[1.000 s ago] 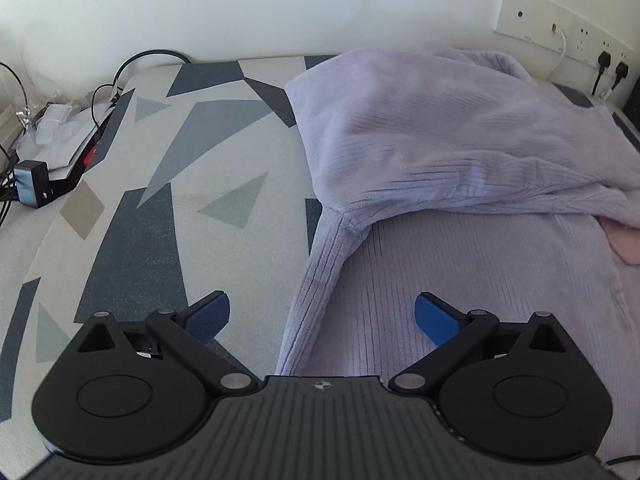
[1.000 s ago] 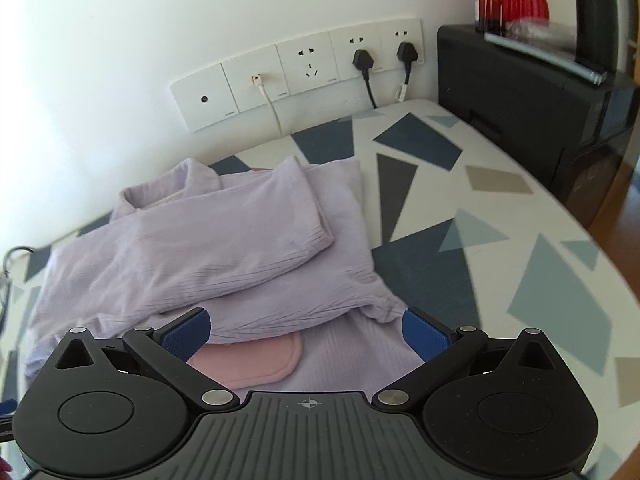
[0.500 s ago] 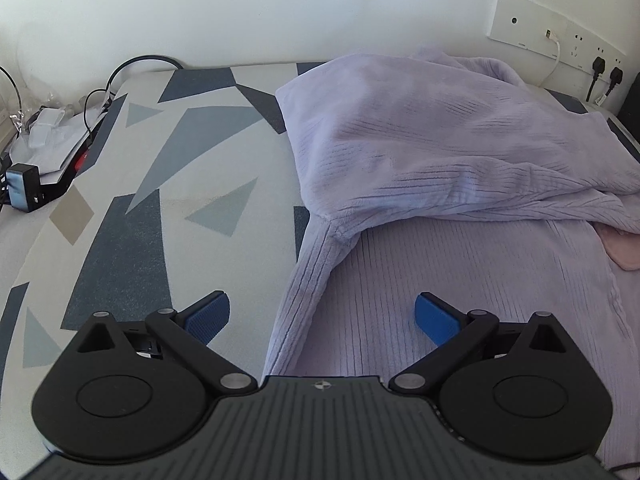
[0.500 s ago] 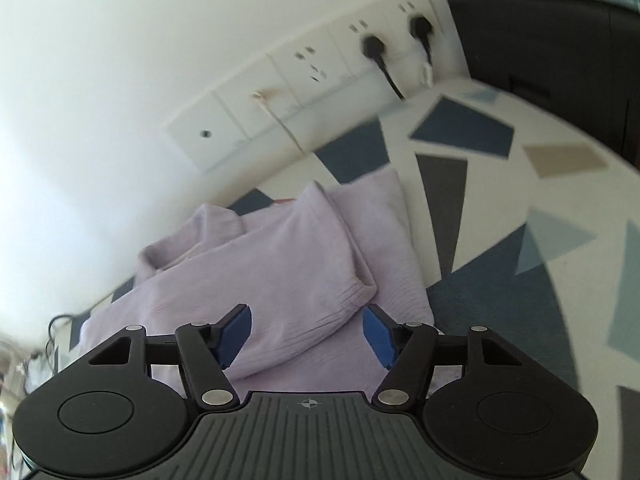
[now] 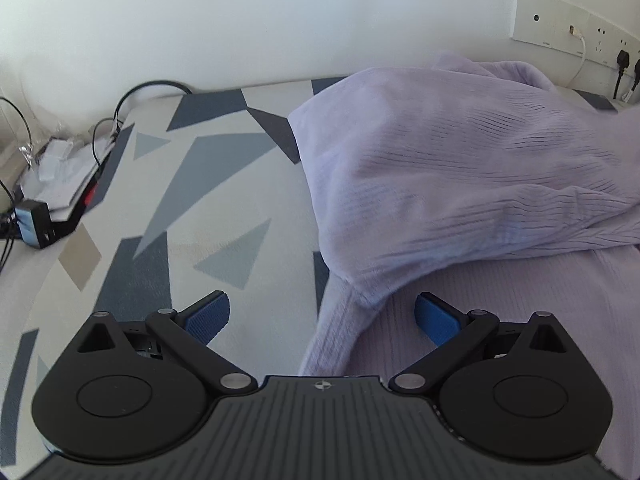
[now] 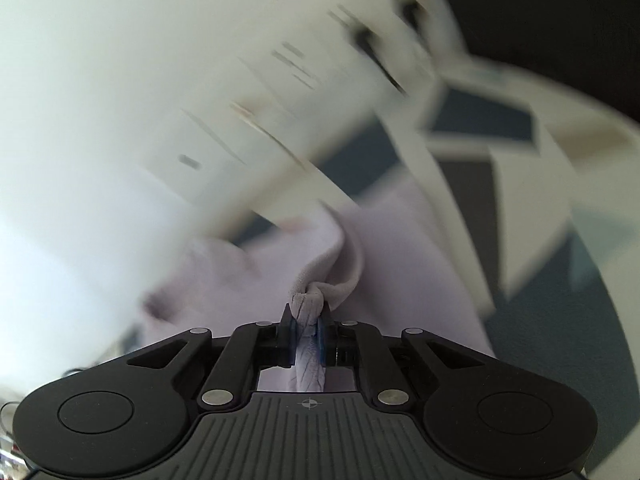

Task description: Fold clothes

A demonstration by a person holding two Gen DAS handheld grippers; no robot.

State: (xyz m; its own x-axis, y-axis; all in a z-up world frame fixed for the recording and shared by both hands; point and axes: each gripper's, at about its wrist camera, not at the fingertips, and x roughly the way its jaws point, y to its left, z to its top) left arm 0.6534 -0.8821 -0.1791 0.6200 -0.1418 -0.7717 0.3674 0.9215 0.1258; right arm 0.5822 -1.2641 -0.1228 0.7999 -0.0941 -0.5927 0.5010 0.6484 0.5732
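The right gripper has its jaws clamped on a bunched fold of the lilac ribbed garment; that view is badly blurred. The left gripper hangs with jaws wide, nothing between the 2 blue pads. Beyond it the garment lies heaped on the patterned worktop, below the wall sockets.

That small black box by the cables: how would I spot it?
Find the patterned bed cover and follow it to its left edge, beside the white papers. The small black box sits there, cables looping behind; unlike the papers, it is dark with a bluish face.
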